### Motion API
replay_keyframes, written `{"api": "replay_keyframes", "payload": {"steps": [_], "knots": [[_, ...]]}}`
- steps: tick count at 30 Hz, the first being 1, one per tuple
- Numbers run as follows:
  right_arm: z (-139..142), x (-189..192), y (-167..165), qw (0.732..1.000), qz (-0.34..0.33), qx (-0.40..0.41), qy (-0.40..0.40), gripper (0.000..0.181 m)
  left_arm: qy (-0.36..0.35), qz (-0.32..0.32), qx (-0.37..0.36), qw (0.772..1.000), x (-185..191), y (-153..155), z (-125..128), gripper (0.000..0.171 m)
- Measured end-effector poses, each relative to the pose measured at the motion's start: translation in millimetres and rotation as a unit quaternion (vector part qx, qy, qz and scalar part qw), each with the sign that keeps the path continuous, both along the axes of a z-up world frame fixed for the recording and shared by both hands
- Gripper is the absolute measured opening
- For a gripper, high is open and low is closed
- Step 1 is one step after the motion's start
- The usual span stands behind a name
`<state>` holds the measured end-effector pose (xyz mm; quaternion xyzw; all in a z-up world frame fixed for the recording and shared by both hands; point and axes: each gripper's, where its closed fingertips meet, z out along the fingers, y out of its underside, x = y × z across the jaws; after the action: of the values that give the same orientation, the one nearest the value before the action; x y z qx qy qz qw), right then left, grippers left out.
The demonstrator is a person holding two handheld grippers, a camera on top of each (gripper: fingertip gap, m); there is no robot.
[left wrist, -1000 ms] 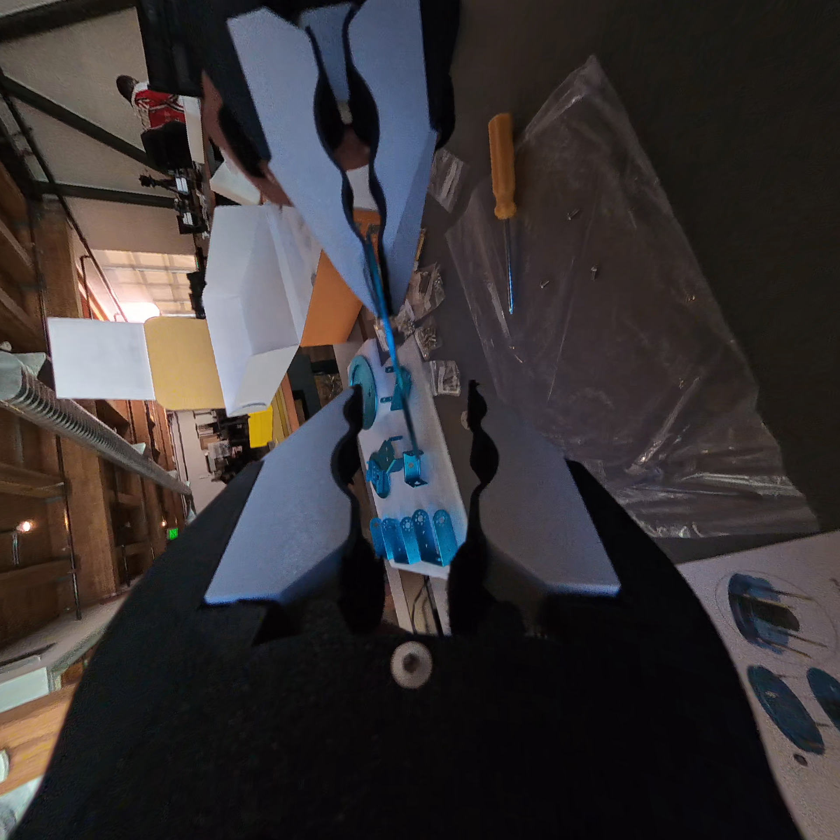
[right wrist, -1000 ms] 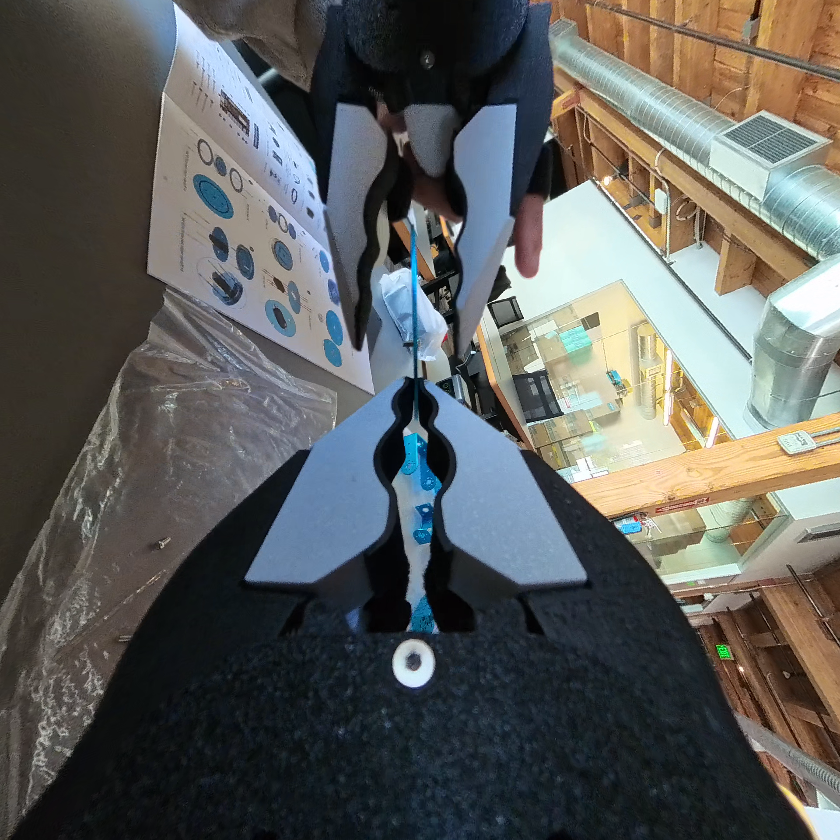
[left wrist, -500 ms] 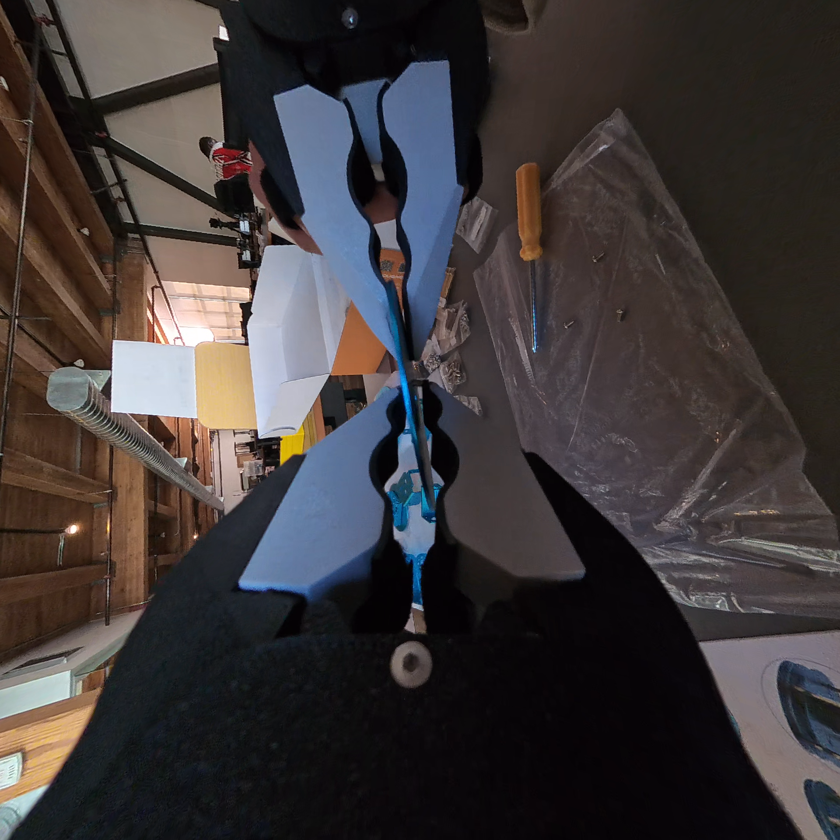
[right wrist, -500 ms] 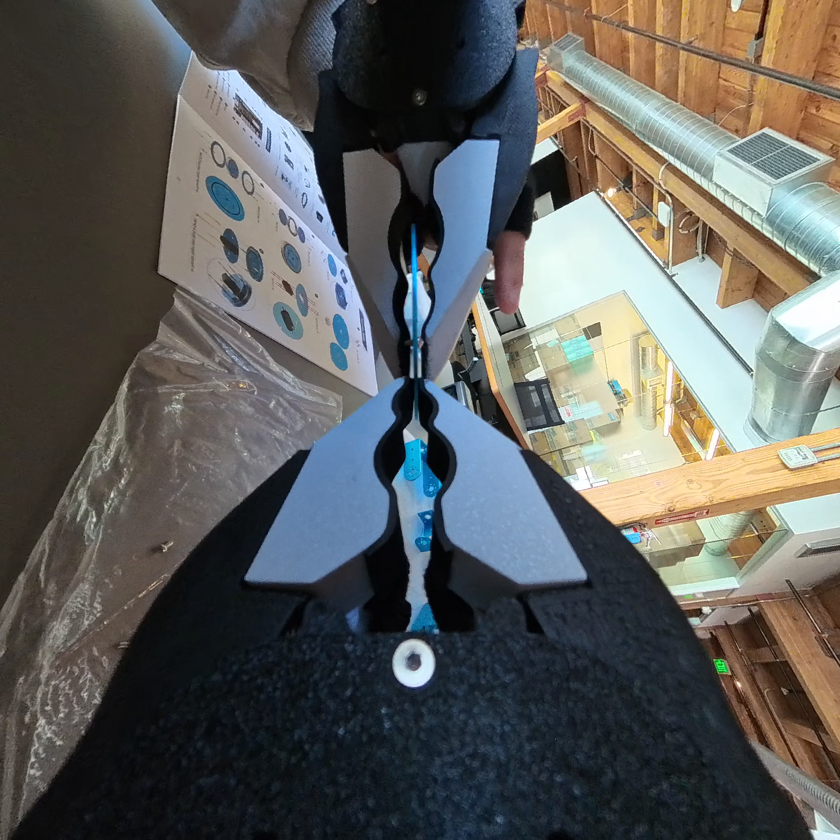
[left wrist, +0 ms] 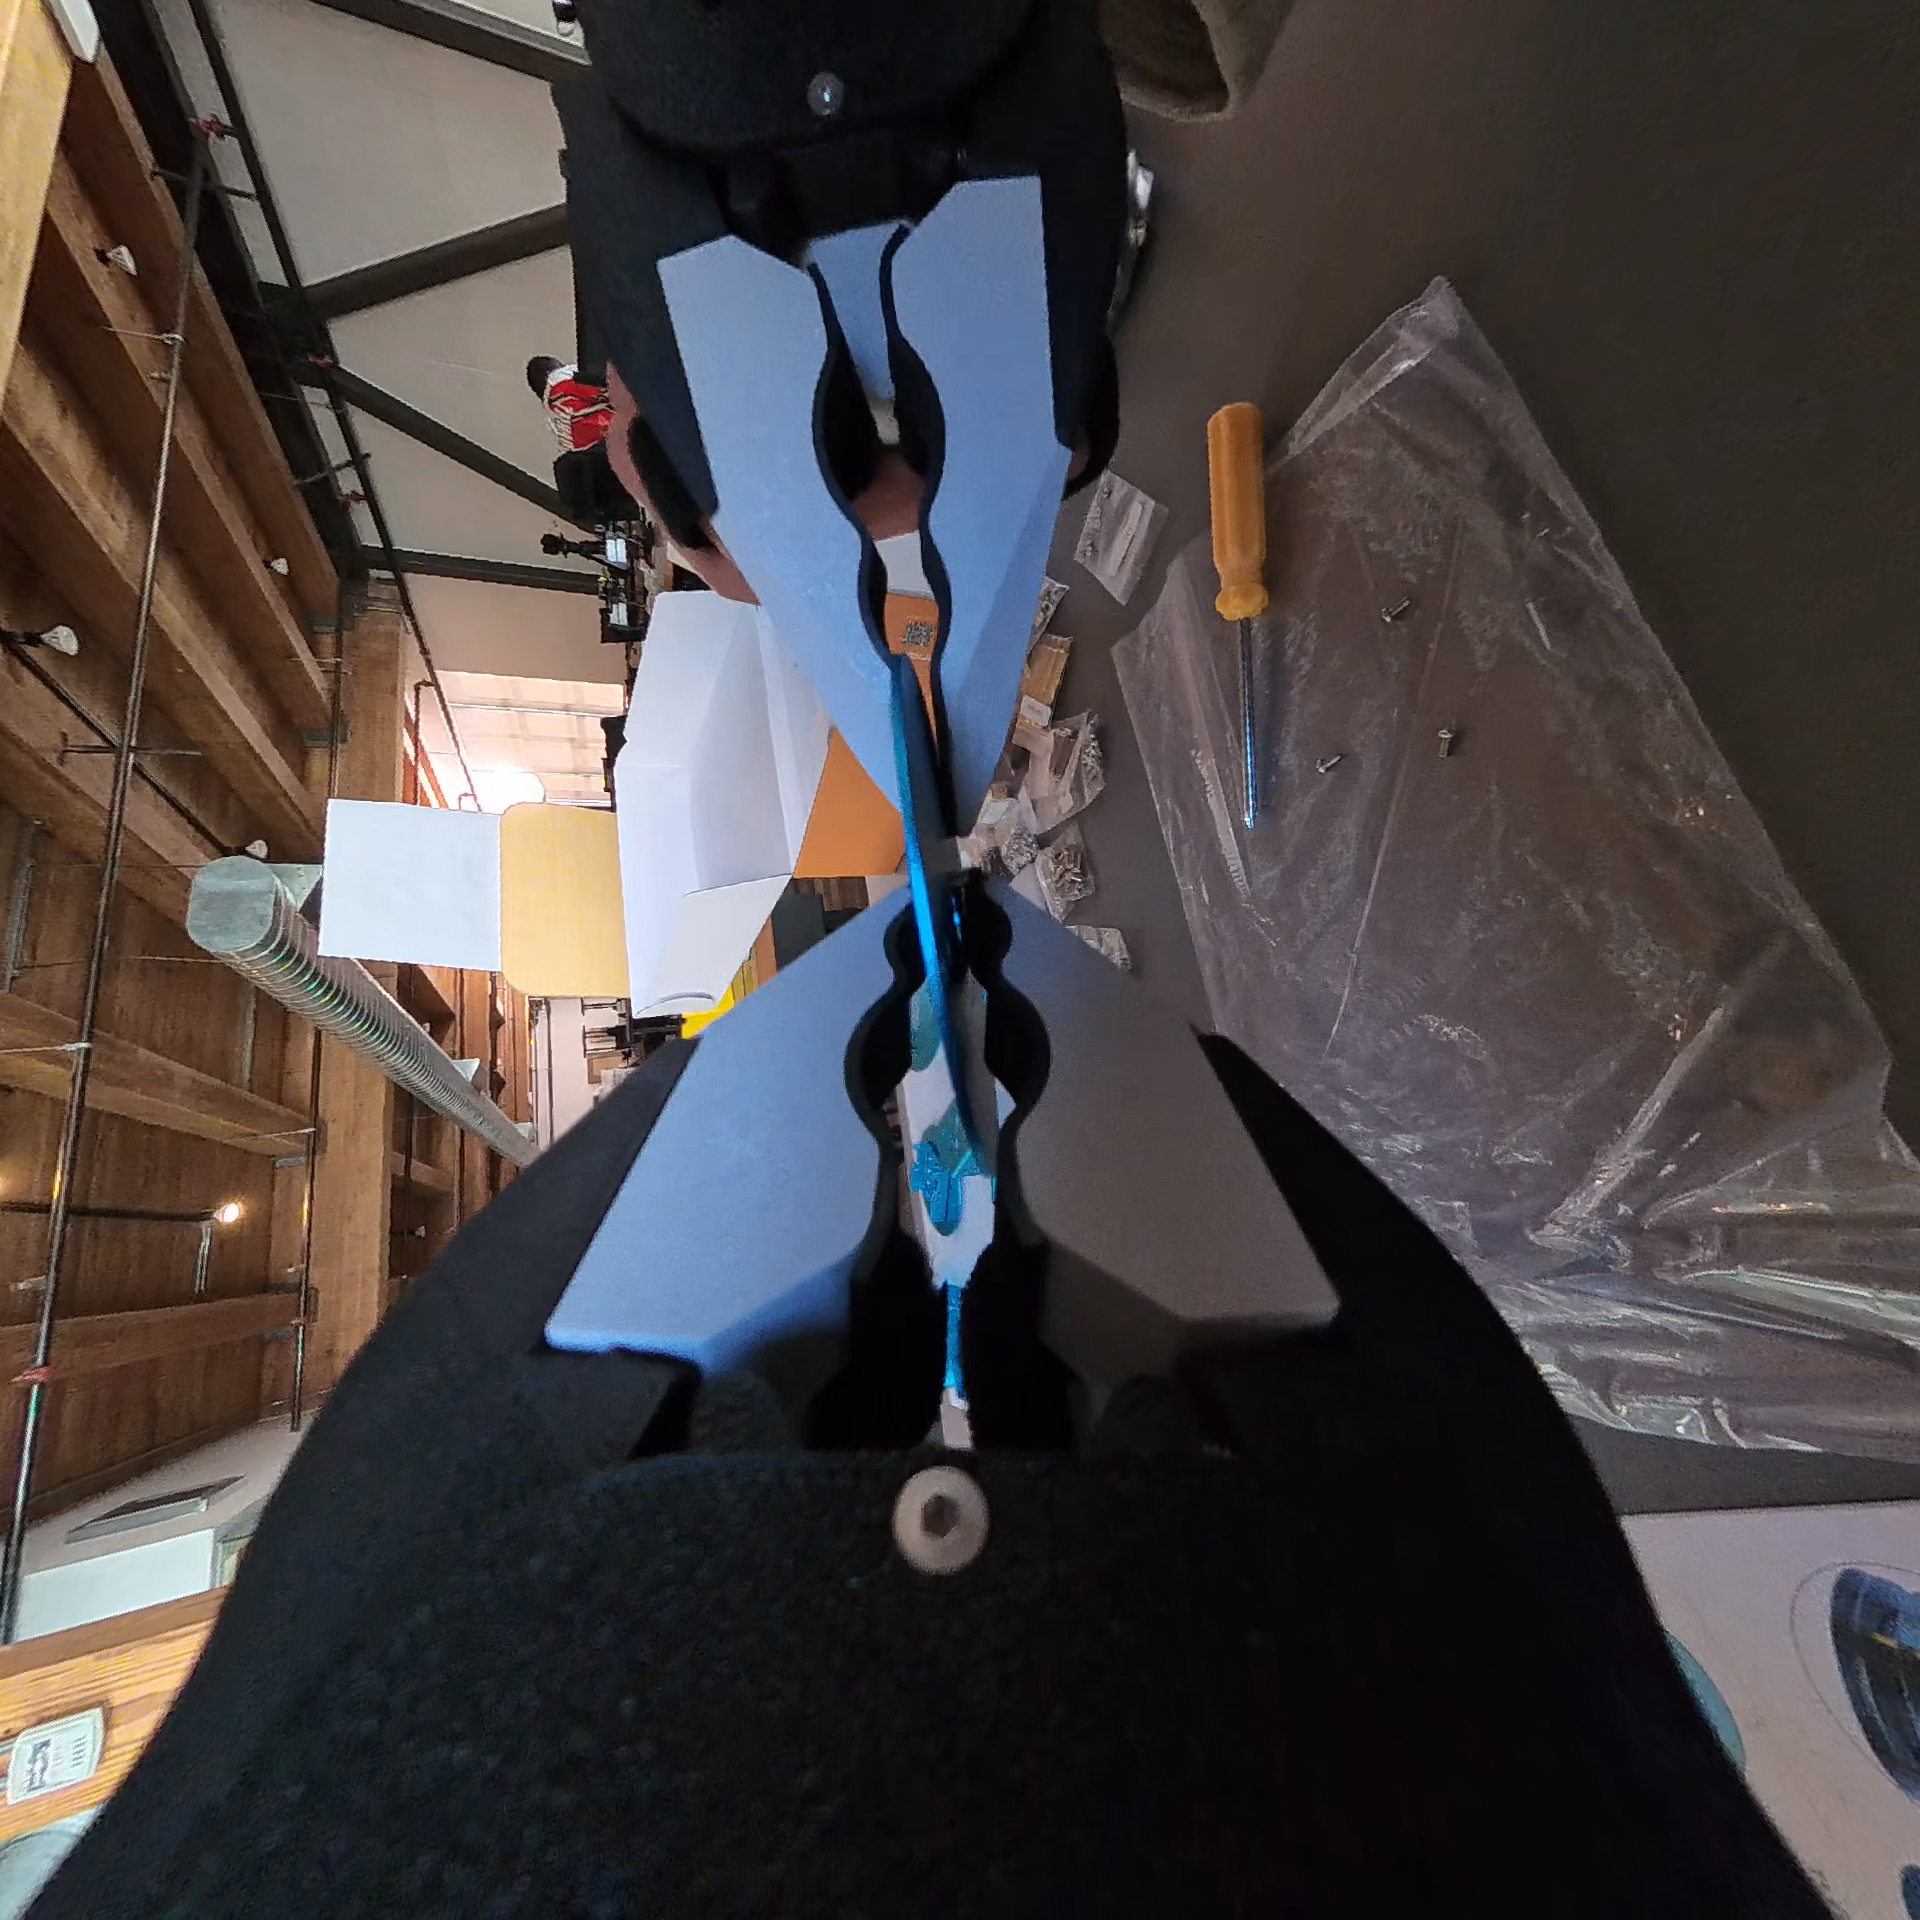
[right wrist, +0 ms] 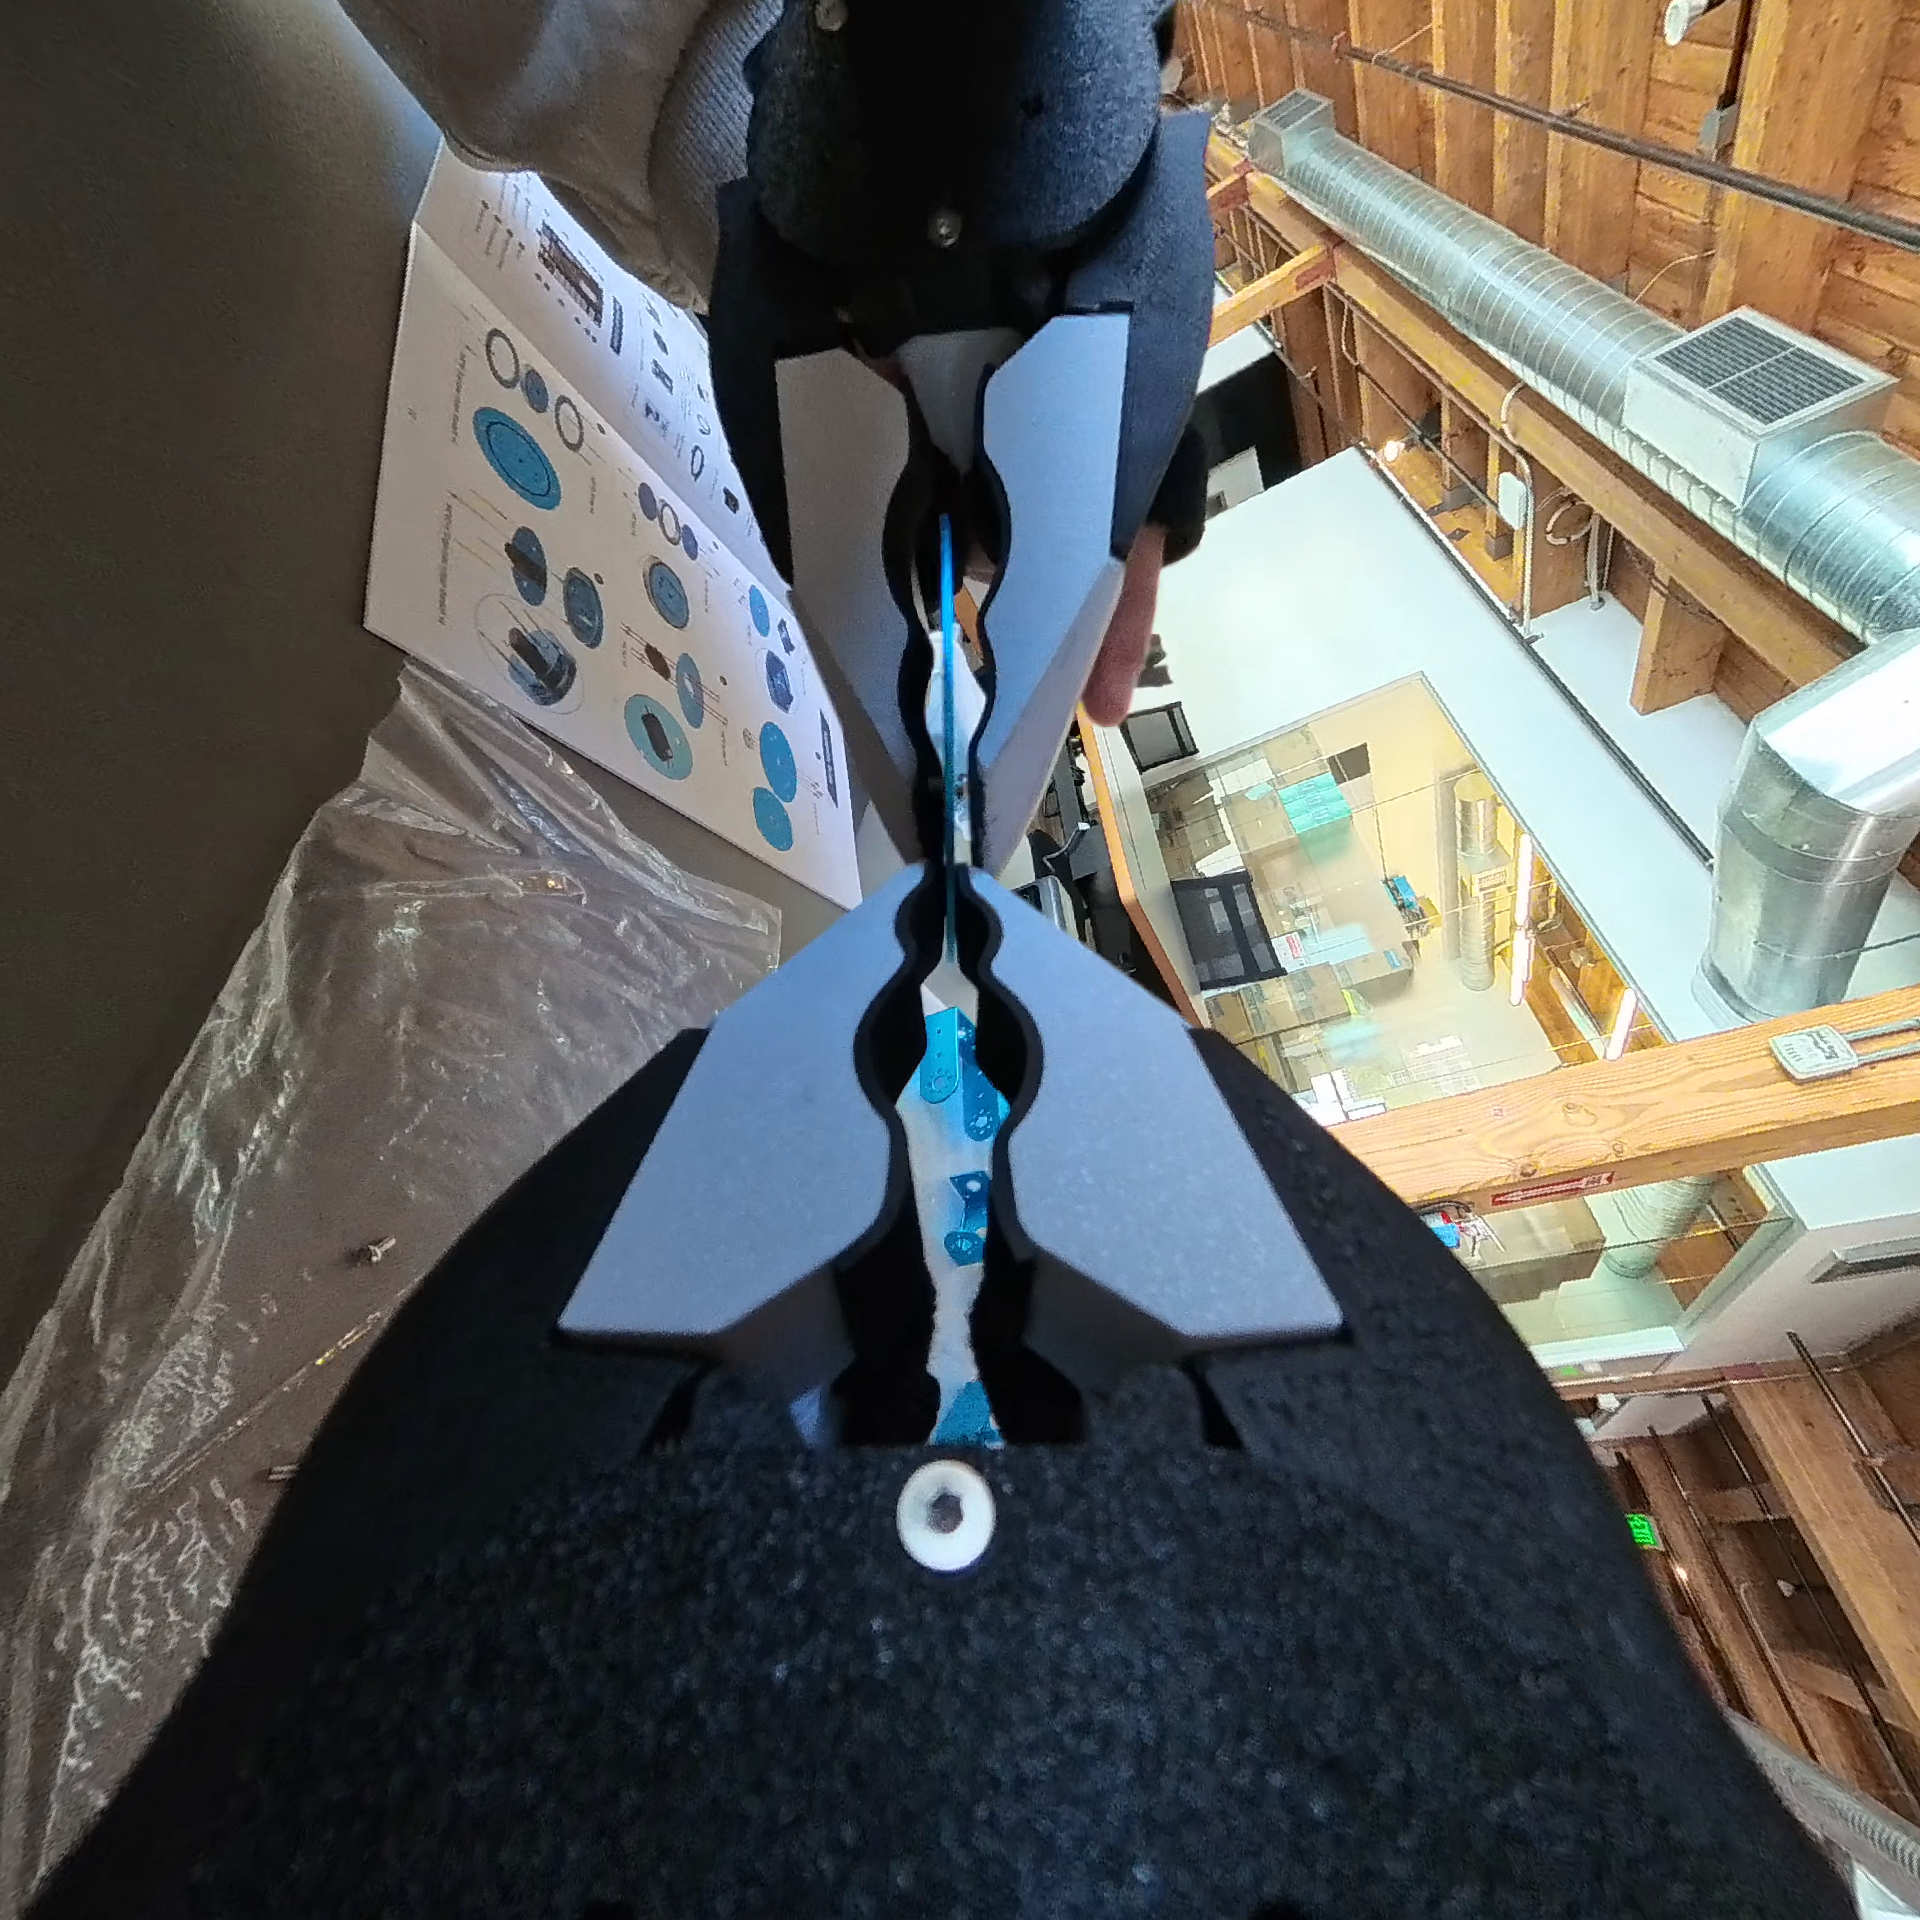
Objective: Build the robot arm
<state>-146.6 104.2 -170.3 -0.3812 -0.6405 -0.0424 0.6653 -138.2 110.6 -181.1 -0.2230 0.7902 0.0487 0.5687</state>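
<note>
Left wrist view: left tongs [left wrist: 951,894] and right tongs [left wrist: 930,821] are both pinching closed on one thin blue metal plate [left wrist: 923,769], tip to tip, above the table [left wrist: 1558,156]; orange screwdriver [left wrist: 1236,520] lying unused nearby.

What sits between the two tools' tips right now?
A thin blue metal plate, seen edge-on, bridges them; the left tool and right tool are each shut on one end. A small silver fitting sits at mid-span. Both wrist views show it.
</note>
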Motion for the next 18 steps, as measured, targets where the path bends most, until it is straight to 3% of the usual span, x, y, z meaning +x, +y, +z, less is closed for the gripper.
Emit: {"api": "replay_keyframes", "payload": {"steps": [11, 18], "knots": [[-3, -1, -9, 0.998, 0.035, -0.043, 0.007, 0.000, 0.026, -0.026, 0.051, 0.998, 0, -10, -4, 0.006], [9, 2, -18, 0.987, 0.085, -0.118, 0.062, 0.000, 0.016, -0.028, -0.016, 0.999, 2, -20, 8, 0.007]]}}
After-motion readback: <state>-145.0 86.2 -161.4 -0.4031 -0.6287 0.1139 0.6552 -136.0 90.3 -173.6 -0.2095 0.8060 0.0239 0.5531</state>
